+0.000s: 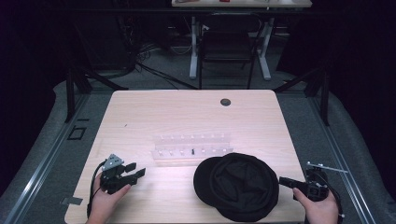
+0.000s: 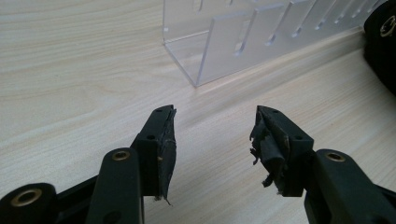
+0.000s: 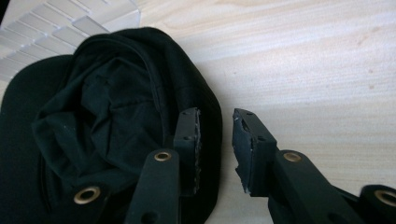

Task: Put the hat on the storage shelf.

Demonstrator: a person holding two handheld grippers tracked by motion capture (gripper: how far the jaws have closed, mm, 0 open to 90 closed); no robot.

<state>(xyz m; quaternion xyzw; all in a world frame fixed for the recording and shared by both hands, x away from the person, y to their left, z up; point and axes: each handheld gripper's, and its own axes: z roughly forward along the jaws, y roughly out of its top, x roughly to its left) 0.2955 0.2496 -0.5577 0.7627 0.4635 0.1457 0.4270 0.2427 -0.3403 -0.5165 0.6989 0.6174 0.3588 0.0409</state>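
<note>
A black cap (image 1: 240, 185) lies upside down on the wooden table (image 1: 187, 116), near the front right. In the right gripper view the black cap (image 3: 107, 121) shows its crumpled lining. My right gripper (image 1: 284, 182) is open just right of the cap's rim; in its own view the right gripper (image 3: 216, 116) has one jaw over the rim and one over bare wood. My left gripper (image 1: 135, 170) rests open on the table at front left. The left gripper (image 2: 214, 114) points toward a clear acrylic rack (image 2: 261, 37), with nothing between its jaws.
The clear slotted rack (image 1: 192, 149) stands mid-table behind the cap. A round cable hole (image 1: 225, 101) sits near the table's far edge. Beyond the table are a dark chair (image 1: 227, 46) and a white desk's legs.
</note>
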